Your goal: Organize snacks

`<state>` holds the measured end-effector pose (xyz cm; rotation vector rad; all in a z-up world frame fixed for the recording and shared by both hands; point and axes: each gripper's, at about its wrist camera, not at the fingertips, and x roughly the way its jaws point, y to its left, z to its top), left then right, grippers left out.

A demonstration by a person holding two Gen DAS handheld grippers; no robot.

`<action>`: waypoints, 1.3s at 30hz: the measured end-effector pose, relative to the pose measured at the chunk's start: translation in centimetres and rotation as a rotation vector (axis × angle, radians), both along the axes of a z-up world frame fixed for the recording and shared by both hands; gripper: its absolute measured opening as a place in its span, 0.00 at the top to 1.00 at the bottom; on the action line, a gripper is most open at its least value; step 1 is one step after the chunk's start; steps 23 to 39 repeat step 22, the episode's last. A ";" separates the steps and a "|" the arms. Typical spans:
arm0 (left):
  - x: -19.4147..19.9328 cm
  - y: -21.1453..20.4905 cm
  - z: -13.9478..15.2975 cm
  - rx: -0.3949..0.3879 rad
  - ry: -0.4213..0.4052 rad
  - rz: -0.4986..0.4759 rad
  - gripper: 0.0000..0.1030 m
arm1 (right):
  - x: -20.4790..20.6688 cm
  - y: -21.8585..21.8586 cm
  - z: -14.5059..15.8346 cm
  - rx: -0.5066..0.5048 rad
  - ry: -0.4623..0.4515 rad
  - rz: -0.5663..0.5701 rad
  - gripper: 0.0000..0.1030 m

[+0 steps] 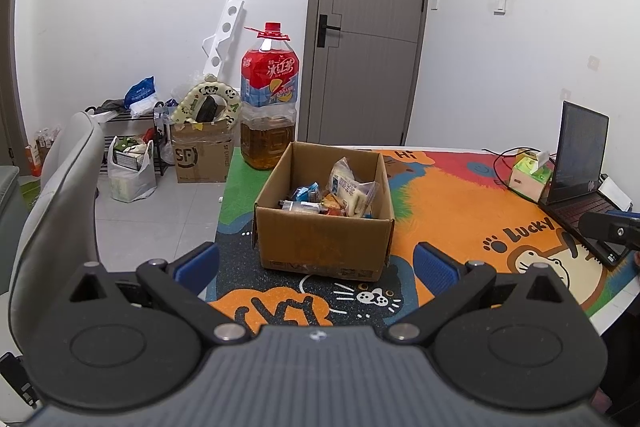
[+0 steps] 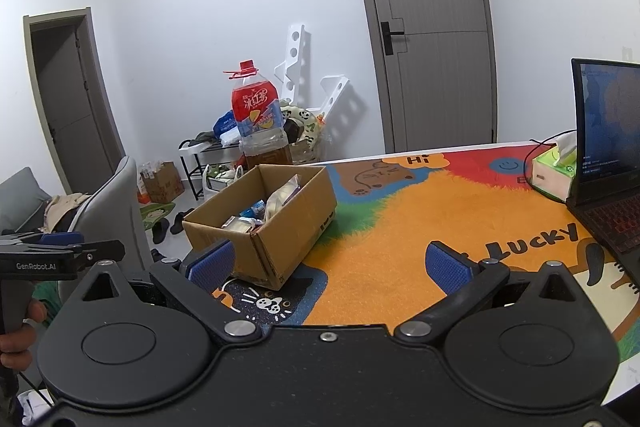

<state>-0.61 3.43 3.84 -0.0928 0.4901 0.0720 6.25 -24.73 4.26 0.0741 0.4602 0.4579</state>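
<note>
An open cardboard box (image 1: 320, 247) stands on the colourful cartoon mat (image 1: 460, 211) and holds several wrapped snacks (image 1: 352, 187). My left gripper (image 1: 316, 265) is open and empty, just in front of the box's near wall. In the right wrist view the box (image 2: 276, 227) sits left of centre with snacks (image 2: 280, 199) inside. My right gripper (image 2: 328, 265) is open and empty, to the right of the box over the orange mat. The left gripper (image 2: 60, 251) shows at that view's left edge; the right gripper shows at the left view's right edge (image 1: 612, 229).
A large iced-tea bottle (image 1: 269, 99) stands behind the box at the table's far left corner. A tissue box (image 1: 532, 177) and an open laptop (image 1: 580, 167) sit at the right. A grey chair (image 1: 52, 207) stands left of the table; floor clutter lies beyond.
</note>
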 end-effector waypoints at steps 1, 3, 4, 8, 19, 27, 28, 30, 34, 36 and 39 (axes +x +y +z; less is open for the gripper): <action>0.0 0.0 0.0 0.000 0.001 0.000 0.01 | 0.0 0.0 0.0 0.000 0.000 0.001 0.00; 0.1 0.0 0.0 -0.002 0.003 0.000 0.01 | 0.0 0.0 0.0 -0.001 0.000 0.003 0.00; 0.1 0.0 -0.1 -0.002 0.004 0.000 0.01 | 0.0 0.0 0.0 -0.002 -0.001 0.004 0.00; 0.1 0.0 -0.2 -0.002 0.007 -0.002 0.01 | 0.1 0.0 -0.1 -0.001 0.006 0.003 0.00; 0.0 -0.1 -0.2 -0.004 0.007 -0.007 0.01 | 0.1 0.0 -0.2 0.001 0.007 0.004 0.00; 0.1 0.0 -0.2 -0.005 0.008 -0.007 0.01 | 0.0 0.1 -0.4 0.000 0.010 0.005 0.00; 0.1 0.0 -0.2 -0.005 0.008 -0.007 0.01 | 0.0 0.1 -0.4 0.000 0.010 0.005 0.00; 0.1 0.0 -0.2 -0.005 0.008 -0.007 0.01 | 0.0 0.1 -0.4 0.000 0.010 0.005 0.00; 0.1 0.0 -0.2 -0.005 0.008 -0.007 0.01 | 0.0 0.1 -0.4 0.000 0.010 0.005 0.00; 0.1 0.0 -0.2 -0.005 0.008 -0.007 0.01 | 0.0 0.1 -0.4 0.000 0.010 0.005 0.00; 0.1 0.0 -0.2 -0.005 0.008 -0.007 0.01 | 0.0 0.1 -0.4 0.000 0.010 0.005 0.00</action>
